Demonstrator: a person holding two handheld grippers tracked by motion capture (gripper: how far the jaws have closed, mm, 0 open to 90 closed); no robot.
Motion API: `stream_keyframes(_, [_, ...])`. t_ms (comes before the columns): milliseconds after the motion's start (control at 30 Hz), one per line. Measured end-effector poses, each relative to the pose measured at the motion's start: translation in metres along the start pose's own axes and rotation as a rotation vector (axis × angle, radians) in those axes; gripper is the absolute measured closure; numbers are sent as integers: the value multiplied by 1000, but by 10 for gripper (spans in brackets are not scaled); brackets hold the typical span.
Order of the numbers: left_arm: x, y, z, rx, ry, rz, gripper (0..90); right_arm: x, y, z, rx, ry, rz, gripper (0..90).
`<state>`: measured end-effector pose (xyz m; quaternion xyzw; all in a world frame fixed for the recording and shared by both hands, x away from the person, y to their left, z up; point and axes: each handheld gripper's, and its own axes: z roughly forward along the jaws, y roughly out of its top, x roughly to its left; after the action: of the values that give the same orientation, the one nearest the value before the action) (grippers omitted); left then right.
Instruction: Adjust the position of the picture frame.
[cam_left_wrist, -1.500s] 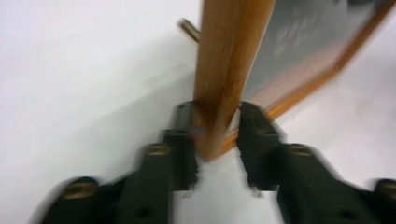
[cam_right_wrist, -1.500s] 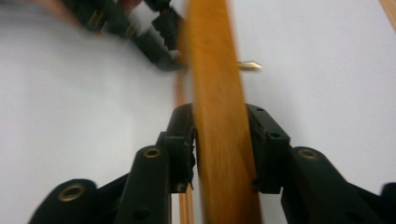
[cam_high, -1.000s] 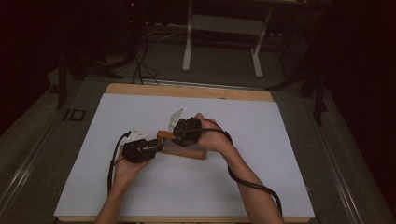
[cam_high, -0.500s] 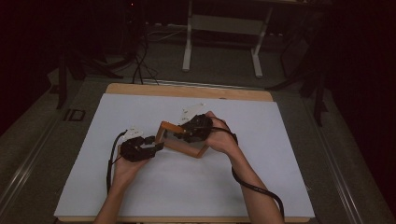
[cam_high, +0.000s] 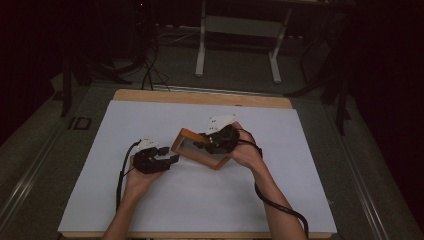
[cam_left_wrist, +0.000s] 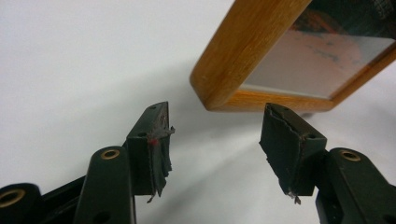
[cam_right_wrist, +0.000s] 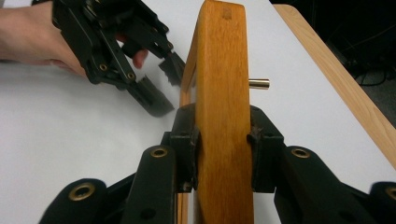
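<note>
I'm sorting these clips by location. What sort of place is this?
Probably a lab or recording workspace, not a home: a white-topped table with a wooden edge, a dim room with cables on the floor, and a metal table frame behind.

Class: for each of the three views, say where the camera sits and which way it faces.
High view: above the table, facing forward and down; both forearms, left gripper, right gripper.
Left gripper view: on the open left gripper, facing the frame's corner.
Right gripper view: on the right gripper, clamping the frame's edge; left gripper beyond.
All share the frame.
</note>
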<state>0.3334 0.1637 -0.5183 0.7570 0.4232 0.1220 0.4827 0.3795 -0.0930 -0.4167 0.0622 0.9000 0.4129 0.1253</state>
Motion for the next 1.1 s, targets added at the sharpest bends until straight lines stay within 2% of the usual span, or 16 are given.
stream_keyframes(167, [1, 0, 5, -17, -91, -31, 428, 2, -1, -2, -26, 23, -5, 685])
stream_keyframes(267, [0, 0, 6, -21, -115, -31, 431, 3, 0, -3, -47, 41, -4, 685])
stream_keyframes(300, [-1, 1, 6, -27, -138, -26, 442, 3, 1, -3, -54, 48, -2, 685])
stream_keyframes(400, [-1, 1, 4, -23, -129, -20, 457, 4, 0, -2, -61, 57, 1, 685])
stream_keyframes(467, [0, 2, 1, -19, -130, -21, 514, 3, -1, -2, -60, 58, 6, 685])
stream_keyframes(600, [2, 4, -5, -45, -156, -35, 580, -1, -4, -5, -73, 73, 20, 685])
stream_keyframes(667, [0, 7, -7, -49, -138, -26, 610, -1, -6, -6, -77, 74, 23, 686])
stream_keyframes(967, [-6, 13, -13, -45, -96, 1, 609, -1, -12, -8, -74, 88, 25, 687])
stream_keyframes(1100, [-9, 16, -17, -64, -82, 10, 609, -2, -17, -11, -73, 95, 28, 688])
